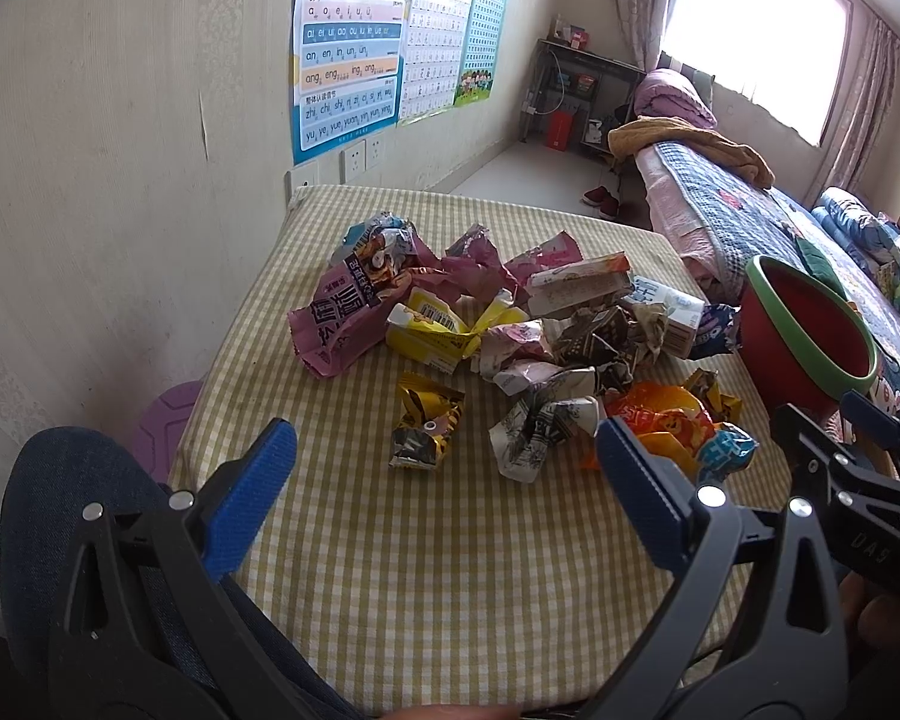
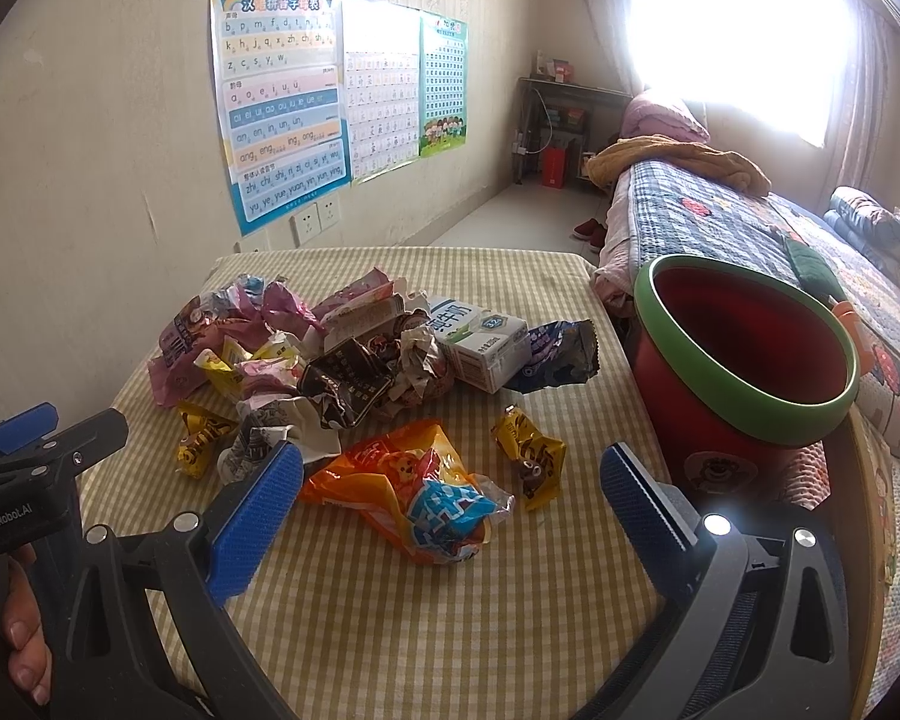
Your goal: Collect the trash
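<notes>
Right claw (image 2: 450, 498) stands with jaws spread wide and empty, low over the checked bench (image 2: 426, 618). Directly ahead, at frame centre, lies the orange snack bag (image 2: 408, 486), its long axis running from centre-left down toward lower right, roughly across the jaw gap. Left claw (image 1: 444, 480), likewise apart and holding nothing, faces the crumpled newsprint wrapper (image 1: 540, 426) and gold candy wrapper (image 1: 426, 426). Judged nearer the bag: the right claw. Red bin (image 2: 744, 360), green-rimmed, sits at right frame, beside the bench edge; bare cloth lies open between claws and litter pile (image 2: 330, 354).
</notes>
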A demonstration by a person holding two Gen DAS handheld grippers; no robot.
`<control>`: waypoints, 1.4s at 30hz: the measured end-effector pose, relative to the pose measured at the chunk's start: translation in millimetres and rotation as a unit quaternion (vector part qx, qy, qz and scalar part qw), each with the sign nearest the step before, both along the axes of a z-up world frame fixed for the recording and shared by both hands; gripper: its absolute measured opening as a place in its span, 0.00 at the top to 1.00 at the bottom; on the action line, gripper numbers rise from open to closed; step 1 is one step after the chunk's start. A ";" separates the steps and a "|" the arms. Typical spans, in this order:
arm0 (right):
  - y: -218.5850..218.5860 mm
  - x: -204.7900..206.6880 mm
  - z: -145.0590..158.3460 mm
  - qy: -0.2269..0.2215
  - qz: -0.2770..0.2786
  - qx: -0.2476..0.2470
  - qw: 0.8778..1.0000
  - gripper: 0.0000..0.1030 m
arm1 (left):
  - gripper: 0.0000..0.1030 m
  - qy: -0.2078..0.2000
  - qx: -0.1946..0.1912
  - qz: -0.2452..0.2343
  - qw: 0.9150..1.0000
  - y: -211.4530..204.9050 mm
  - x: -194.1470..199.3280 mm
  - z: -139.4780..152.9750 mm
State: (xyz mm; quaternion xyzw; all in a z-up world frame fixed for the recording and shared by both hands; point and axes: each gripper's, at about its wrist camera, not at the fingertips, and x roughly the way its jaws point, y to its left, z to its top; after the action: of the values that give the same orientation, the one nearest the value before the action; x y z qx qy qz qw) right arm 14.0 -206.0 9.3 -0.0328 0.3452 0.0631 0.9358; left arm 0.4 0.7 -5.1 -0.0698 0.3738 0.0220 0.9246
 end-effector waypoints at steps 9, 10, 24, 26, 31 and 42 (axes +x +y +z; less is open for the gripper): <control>0.4 1.5 -1.2 0.002 0.001 0.000 1.000 0.07 | 0.05 0.005 -0.004 0.001 1.000 0.8 -0.4 -0.1; 0.8 1.4 -1.3 0.002 0.002 0.000 1.000 0.07 | 0.05 0.006 -0.004 0.000 1.000 0.1 -0.8 -0.1; -13.5 16.0 -10.0 0.056 -0.012 0.033 0.998 0.07 | 0.05 0.057 -0.048 0.006 0.997 15.6 12.9 -15.0; -14.9 18.1 -12.5 0.068 -0.010 0.038 0.997 0.07 | 0.05 0.076 -0.066 0.012 0.995 22.0 17.0 -20.1; -12.2 28.7 -22.4 0.106 0.000 0.039 0.994 0.07 | 0.05 0.104 -0.094 0.023 0.990 32.7 22.1 -28.1; 1.5 59.7 -44.0 0.158 0.040 0.003 0.987 0.07 | 0.05 0.154 -0.062 0.015 0.986 32.6 57.3 -49.1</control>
State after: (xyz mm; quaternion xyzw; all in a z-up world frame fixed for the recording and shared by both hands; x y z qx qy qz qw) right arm 73.7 -204.5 -34.7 -0.0339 0.4872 0.1061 0.8661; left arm 57.6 33.3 -54.2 -0.1286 0.5112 0.0235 0.8495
